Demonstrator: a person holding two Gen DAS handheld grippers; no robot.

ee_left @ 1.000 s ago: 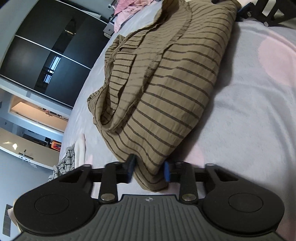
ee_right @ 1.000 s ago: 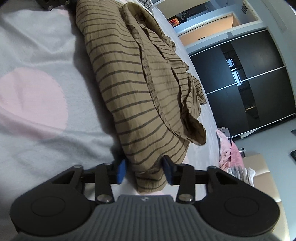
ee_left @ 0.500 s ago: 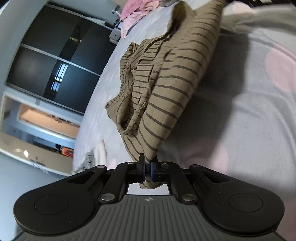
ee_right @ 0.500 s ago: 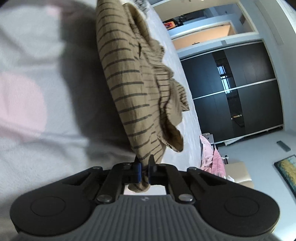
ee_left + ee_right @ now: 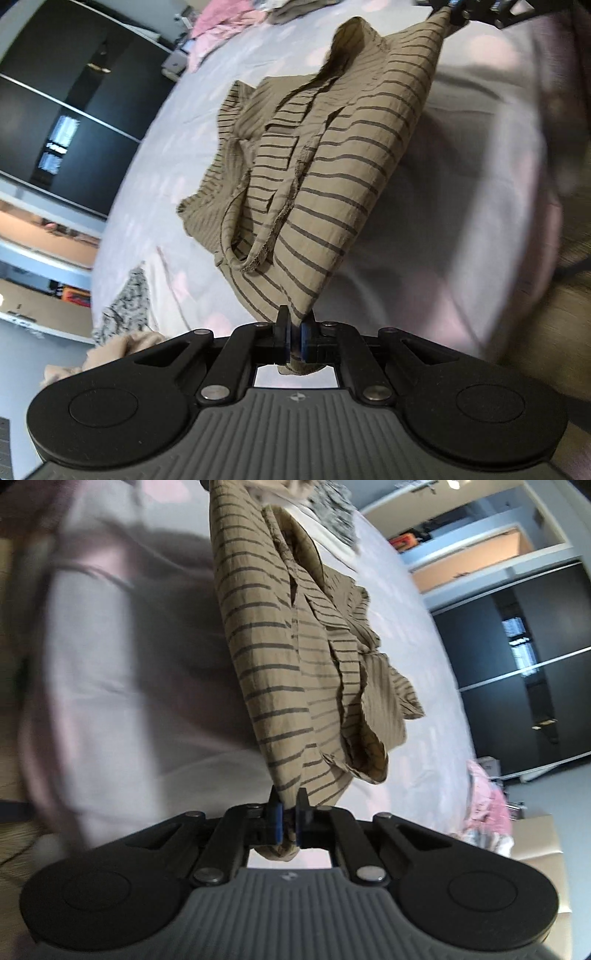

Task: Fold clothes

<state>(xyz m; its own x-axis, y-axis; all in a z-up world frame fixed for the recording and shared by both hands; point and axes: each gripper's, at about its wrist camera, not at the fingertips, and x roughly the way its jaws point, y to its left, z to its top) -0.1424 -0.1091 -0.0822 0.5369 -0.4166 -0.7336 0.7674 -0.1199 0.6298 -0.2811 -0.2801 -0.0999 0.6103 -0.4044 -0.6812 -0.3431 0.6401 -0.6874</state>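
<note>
One tan striped shirt (image 5: pixel 332 177) is held stretched between two grippers above a pale bedspread (image 5: pixel 461 221) with pink dots. The left gripper (image 5: pixel 294 338) is clamped on one corner of the shirt's edge, with a tuft of cloth pushed through behind the jaws. The right gripper (image 5: pixel 287 818) is clamped on the opposite corner in the same way. The far part of the shirt is seen sagging onto the bedspread. One pink garment pile (image 5: pixel 221 22) and one grey patterned garment (image 5: pixel 125 306) are seen lying further off. Containers are seen in neither view.
</note>
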